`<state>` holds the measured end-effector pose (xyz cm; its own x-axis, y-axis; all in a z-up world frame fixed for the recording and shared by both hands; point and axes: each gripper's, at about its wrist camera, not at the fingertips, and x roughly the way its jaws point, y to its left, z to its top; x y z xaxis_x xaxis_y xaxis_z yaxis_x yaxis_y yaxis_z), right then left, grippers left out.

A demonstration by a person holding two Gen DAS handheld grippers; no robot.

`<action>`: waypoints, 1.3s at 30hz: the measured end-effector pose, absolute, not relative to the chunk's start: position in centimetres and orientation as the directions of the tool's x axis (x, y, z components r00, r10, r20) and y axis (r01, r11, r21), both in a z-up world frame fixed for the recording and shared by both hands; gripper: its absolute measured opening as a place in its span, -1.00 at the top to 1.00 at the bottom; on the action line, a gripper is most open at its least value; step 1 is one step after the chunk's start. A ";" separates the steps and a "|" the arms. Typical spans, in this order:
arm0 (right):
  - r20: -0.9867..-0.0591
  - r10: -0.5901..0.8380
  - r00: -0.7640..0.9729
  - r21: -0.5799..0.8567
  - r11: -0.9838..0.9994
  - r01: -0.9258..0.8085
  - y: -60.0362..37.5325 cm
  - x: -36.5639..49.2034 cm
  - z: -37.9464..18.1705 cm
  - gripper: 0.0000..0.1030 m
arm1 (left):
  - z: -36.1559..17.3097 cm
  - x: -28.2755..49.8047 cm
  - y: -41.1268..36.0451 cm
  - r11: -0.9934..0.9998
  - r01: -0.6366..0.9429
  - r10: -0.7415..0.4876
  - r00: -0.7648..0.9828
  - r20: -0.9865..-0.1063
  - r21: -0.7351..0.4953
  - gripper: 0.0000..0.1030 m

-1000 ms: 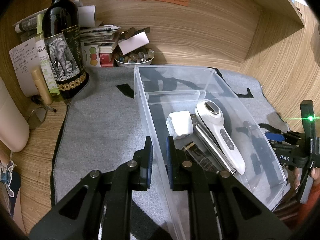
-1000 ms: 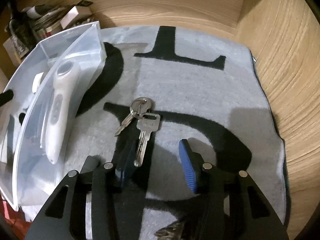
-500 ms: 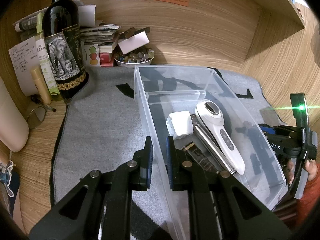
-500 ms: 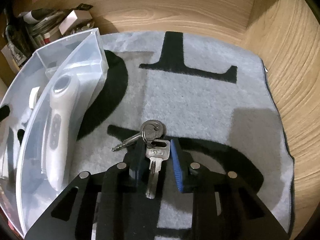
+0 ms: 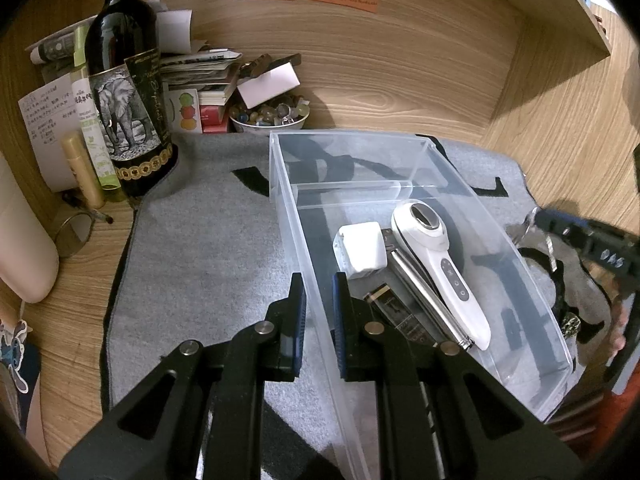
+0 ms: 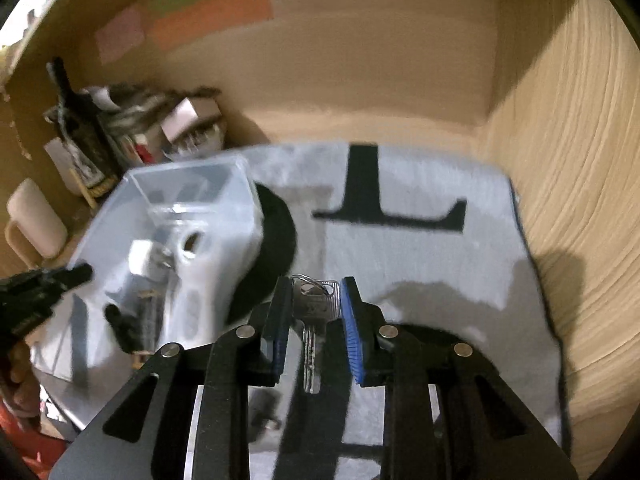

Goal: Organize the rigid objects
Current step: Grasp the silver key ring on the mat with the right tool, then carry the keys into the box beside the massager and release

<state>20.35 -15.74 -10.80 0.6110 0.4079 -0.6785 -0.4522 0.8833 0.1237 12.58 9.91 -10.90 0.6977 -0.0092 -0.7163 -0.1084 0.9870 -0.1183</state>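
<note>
I've got the keys (image 6: pixel 316 308) pinched in my right gripper (image 6: pixel 314 312). The blue pads sit tight on both sides of the key head, so the gap is narrow w/ the keys filling it. The long key blade hangs down and back toward me, and the ring w/ a 2nd key pokes up by the tips. The keys look lifted off the gray mat (image 6: pixel 420 260), but the right view is blurry, so I can't be sure how high.

The clear bin (image 5: pixel 400 140) is where they should go, I think. From the right gripper it lies to the left and a bit ahead, just past the black shape on the mat. Its long side runs away from me. Inside I see a white handheld device (image 5: pixel 440 264), a white charger block (image 5: pixel 362 250), a metal bar (image 5: pixel 424 300) and a dark flat thing (image 5: pixel 396 312), all in the near part. The far part behind the divider looks free.

My left gripper (image 5: pixel 320 312) is squeezed onto the bin's left wall, one pad outside and one inside, so it's holding the bin steady. It's the closer one to the bin, but it's busy.

So the next move is the right one's job: go left, get over the rim, then let go. The blade hangs low, so I'd go high enough that it doesn't bump the bin's right wall.
</note>
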 end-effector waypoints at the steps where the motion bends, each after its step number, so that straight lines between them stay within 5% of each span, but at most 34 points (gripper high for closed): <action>1: -0.666 0.414 0.621 0.121 0.881 -0.458 -15.6 20.1 -10.3 0.57 | -10.9 12.6 9.9 0.987 -0.108 -0.009 0.698 -0.716 -0.118 0.76; 17: -0.520 0.582 0.625 0.101 0.769 -0.632 -11.0 16.1 -4.1 0.57 | -10.9 12.6 10.0 0.987 -0.108 -0.010 0.698 -0.716 -0.118 0.76; 39: -0.719 0.534 0.444 0.080 0.699 -0.711 -4.9 17.1 -11.0 0.57 | -10.9 12.6 10.0 0.987 -0.109 -0.009 0.698 -0.716 -0.118 0.76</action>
